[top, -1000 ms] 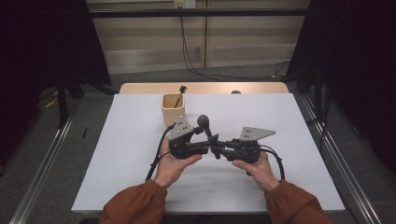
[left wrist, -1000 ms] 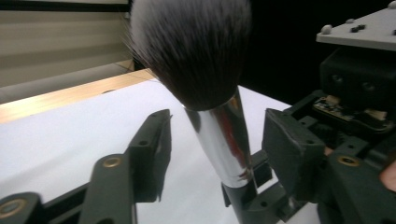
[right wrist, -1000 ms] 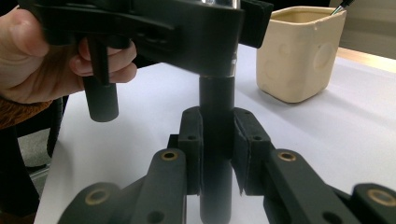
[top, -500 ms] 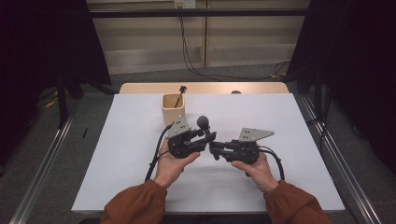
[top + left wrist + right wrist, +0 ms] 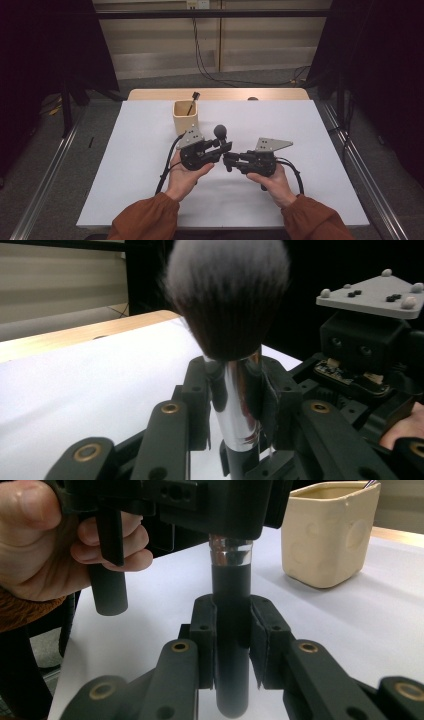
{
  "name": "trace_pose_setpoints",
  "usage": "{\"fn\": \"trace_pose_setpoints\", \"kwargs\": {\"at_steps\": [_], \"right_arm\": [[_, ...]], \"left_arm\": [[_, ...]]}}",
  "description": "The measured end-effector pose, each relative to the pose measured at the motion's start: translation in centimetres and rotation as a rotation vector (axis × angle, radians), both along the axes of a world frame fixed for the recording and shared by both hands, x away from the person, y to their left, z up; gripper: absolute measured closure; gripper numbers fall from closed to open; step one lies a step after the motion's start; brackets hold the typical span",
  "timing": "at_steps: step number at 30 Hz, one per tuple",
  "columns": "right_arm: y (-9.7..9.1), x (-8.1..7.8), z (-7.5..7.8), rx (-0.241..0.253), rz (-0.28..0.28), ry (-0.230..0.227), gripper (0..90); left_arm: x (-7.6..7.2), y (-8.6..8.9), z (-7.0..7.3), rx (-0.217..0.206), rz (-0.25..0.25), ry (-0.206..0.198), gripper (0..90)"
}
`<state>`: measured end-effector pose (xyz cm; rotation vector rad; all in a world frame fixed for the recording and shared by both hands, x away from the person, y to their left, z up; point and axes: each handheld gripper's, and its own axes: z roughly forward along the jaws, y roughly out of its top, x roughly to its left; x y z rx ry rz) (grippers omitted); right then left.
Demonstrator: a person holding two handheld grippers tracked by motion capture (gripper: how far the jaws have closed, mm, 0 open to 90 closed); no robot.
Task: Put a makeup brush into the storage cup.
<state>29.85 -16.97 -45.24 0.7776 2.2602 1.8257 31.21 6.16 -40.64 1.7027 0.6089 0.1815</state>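
Since a second ago both grippers sit nearly unchanged, held mid-table. One round black-bristled makeup brush with chrome ferrule (image 5: 227, 305), upright between them. One cream square holder (image 5: 185, 116) behind, one thin brush (image 5: 192, 101) inside. Left gripper (image 5: 223, 147) pinches the ferrule; right gripper (image 5: 229, 159) pinches the black handle (image 5: 231, 630) below.
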Motion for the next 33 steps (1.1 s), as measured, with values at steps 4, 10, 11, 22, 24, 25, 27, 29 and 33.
{"fn": "trace_pose_setpoints", "kwargs": {"at_steps": [4,10,11,22,24,25,27,29,33], "right_arm": [[0.1,-0.1,0.0,0.002,0.003,-0.001,75.1],[0.0,0.0,0.0,0.001,0.000,-0.003,73.3],[-0.1,0.0,0.0,0.003,-0.001,-0.003,72.8],[-0.4,0.0,0.2,0.016,-0.011,-0.005,55.5],[-0.4,-0.1,0.2,0.012,-0.024,-0.005,47.5],[-0.4,-0.1,0.3,0.013,-0.027,-0.006,46.1],[-0.4,-0.2,0.3,0.014,-0.036,-0.012,40.4],[-0.4,-0.2,0.4,0.009,-0.044,-0.017,35.6],[-0.5,-0.1,0.4,0.019,-0.063,-0.007,21.1]], "left_arm": [[-0.1,0.0,0.0,0.001,-0.013,-0.008,69.8],[-0.1,0.0,0.1,0.017,-0.007,-0.025,70.5],[-0.1,0.1,0.1,0.013,-0.010,-0.017,70.5],[0.1,0.2,0.1,0.020,-0.013,-0.020,70.6],[0.1,0.3,0.1,0.022,-0.014,-0.021,70.6],[0.1,0.4,0.1,0.021,-0.015,-0.022,70.6],[0.1,0.4,0.2,0.018,-0.007,-0.019,70.5],[0.3,0.6,0.2,0.017,0.006,-0.019,70.5],[0.5,1.2,0.5,0.007,0.019,-0.018,70.5]]}}
